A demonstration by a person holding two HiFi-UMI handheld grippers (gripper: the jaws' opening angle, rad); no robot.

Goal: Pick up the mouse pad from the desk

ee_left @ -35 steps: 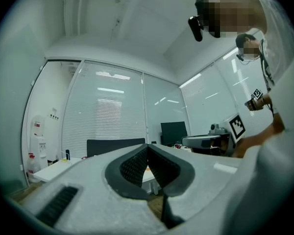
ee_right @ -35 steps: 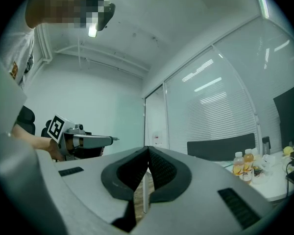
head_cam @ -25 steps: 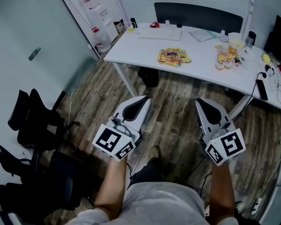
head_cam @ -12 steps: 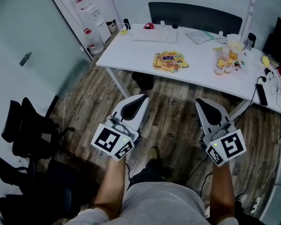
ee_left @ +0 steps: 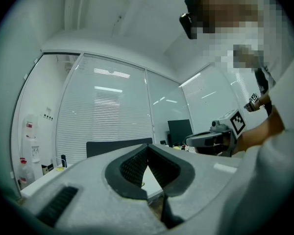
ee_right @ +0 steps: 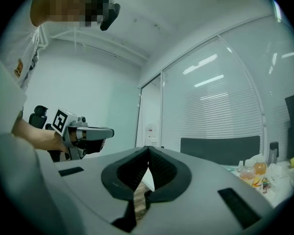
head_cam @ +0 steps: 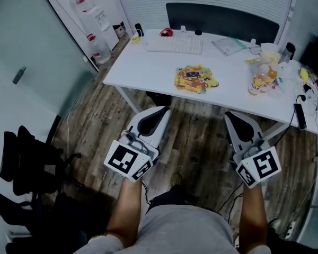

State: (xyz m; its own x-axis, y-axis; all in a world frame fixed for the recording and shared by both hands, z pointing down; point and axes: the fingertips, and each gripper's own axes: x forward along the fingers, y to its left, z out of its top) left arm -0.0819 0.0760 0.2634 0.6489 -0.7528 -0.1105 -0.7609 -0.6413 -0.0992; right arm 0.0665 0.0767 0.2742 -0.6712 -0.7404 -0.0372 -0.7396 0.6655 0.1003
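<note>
Short of the white desk (head_cam: 148, 67), the left gripper (head_cam: 162, 111) is held level, jaws pressed together on nothing, with the colourful mouse pad (head_cam: 195, 79) lying flat on the desktop well ahead and slightly to its right. The right gripper (head_cam: 229, 115), likewise closed and empty, has the pad ahead to its left; thin, light and floppy by its look, it probably wants pinching at an edge.

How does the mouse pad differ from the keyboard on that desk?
The mouse pad is a yellow, many-coloured print; the keyboard is plain white. The mouse pad lies by the near edge of the desk, the keyboard toward the back. The keyboard is longer and narrower. Both lie flat, untouched.
</note>
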